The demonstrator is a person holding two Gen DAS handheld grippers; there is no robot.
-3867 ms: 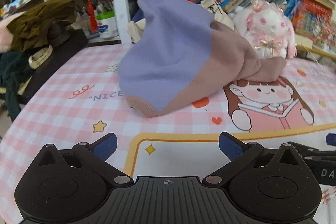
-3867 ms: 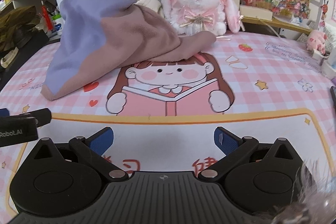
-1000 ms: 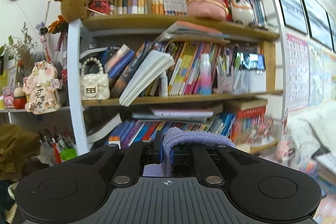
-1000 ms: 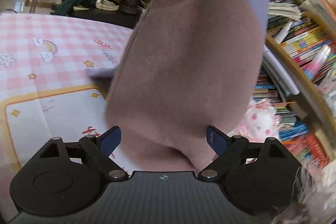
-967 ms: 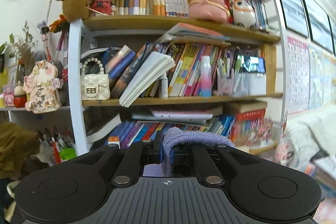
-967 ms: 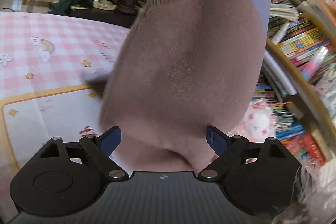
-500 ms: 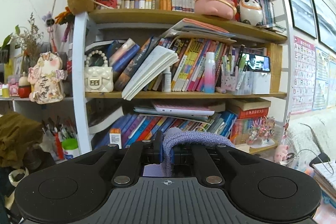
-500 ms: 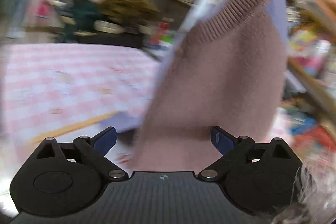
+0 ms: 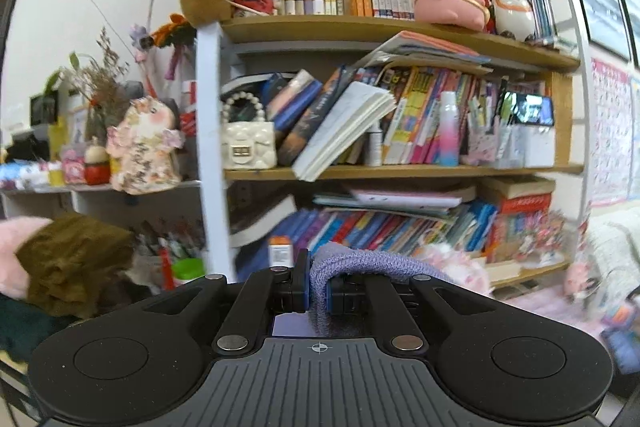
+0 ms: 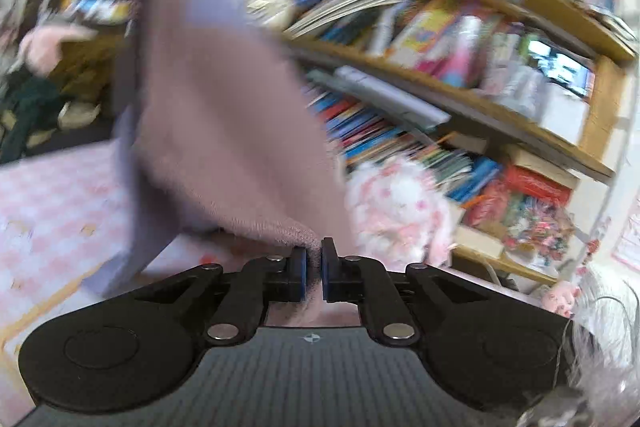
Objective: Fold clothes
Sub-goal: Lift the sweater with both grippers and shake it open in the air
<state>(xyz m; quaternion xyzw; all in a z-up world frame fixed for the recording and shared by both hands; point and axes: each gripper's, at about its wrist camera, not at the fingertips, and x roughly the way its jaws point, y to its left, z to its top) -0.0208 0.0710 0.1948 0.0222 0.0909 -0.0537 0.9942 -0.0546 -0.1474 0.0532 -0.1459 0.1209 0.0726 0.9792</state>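
Right gripper point(image 10: 314, 273) jaws just closed, pinching sweater point(image 10: 224, 131)

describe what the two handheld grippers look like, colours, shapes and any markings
Both look alike. The left gripper and the right gripper are matte black, with a ribbed central plate carrying a small crosshair mark, two rounded lobes with circular discs, silver pivot pins on angled link arms, and blue finger pads.

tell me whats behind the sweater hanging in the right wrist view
The sweater hangs in front of the bookshelf; books and a pink plush bunny show right of it, the checked tablecloth lower left. Whatever is directly behind it is covered.
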